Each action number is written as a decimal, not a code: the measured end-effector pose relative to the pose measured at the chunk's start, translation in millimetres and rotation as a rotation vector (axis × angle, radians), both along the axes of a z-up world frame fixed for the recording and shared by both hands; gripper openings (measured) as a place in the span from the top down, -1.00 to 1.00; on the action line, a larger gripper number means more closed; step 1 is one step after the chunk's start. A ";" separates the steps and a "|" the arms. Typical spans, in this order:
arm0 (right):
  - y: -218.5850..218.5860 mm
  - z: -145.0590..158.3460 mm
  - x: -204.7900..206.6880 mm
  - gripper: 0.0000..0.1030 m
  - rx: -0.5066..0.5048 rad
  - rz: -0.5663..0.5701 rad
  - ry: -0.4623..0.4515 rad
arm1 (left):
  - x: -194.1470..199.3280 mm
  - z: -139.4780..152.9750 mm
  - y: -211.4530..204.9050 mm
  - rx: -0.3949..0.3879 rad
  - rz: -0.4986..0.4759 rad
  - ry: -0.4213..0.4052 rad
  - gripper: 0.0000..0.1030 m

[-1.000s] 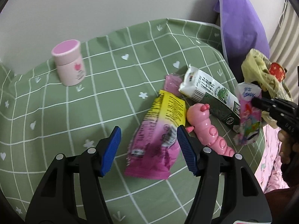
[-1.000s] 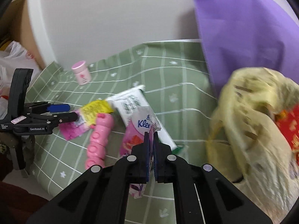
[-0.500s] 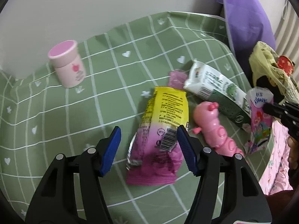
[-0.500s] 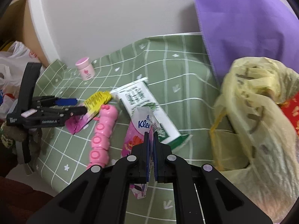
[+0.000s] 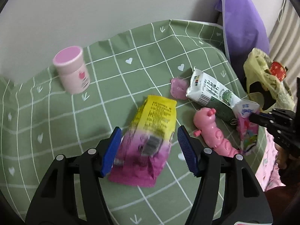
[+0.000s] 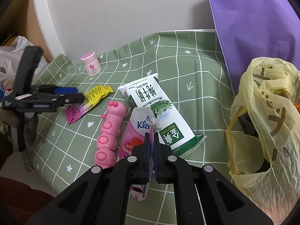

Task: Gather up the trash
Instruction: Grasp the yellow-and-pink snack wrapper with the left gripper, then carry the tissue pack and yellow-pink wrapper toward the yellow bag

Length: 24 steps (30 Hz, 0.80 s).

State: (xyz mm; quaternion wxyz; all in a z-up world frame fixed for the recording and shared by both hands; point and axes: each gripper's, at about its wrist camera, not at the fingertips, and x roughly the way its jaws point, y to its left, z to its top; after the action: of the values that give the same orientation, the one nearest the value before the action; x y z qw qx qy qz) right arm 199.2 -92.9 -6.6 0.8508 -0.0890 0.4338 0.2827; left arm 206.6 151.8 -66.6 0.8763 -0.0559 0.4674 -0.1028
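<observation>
A yellow and pink snack wrapper [image 5: 150, 131] lies on the green checked tablecloth [image 5: 116, 86] between the blue pads of my left gripper [image 5: 149, 146], which stands open around it. In the right wrist view the left gripper [image 6: 78, 94] hovers over that wrapper [image 6: 91, 95]. My right gripper [image 6: 151, 136] is shut on a pink tissue packet [image 6: 138, 129], lifted off the cloth. The left wrist view shows the packet [image 5: 245, 123] in the right gripper [image 5: 252, 115] at the right edge. A yellow plastic bag [image 6: 266, 112] gapes open to the right.
A white and green milk carton [image 6: 155, 103] and a pink caterpillar toy [image 6: 110, 129] lie between the grippers. A pink jar [image 5: 72, 69] stands far left by the wall. A small pink blob [image 5: 178, 88] lies beside the carton. Purple cloth [image 6: 253, 18] hangs behind the bag.
The snack wrapper lies straighter between my left jaws than a second ago. In the right wrist view the yellow bag has slid toward the right edge. Both grippers keep their states.
</observation>
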 end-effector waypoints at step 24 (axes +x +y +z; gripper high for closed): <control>-32.2 68.5 4.5 0.89 0.009 -0.113 -0.172 | 23.7 78.1 -18.0 -0.095 -0.004 -0.178 0.61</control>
State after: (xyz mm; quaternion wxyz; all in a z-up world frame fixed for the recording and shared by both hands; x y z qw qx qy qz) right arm 203.6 -125.2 61.8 0.9000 -0.0843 0.3622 0.2275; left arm 230.3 133.8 11.5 0.9105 -0.0869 0.3824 -0.1311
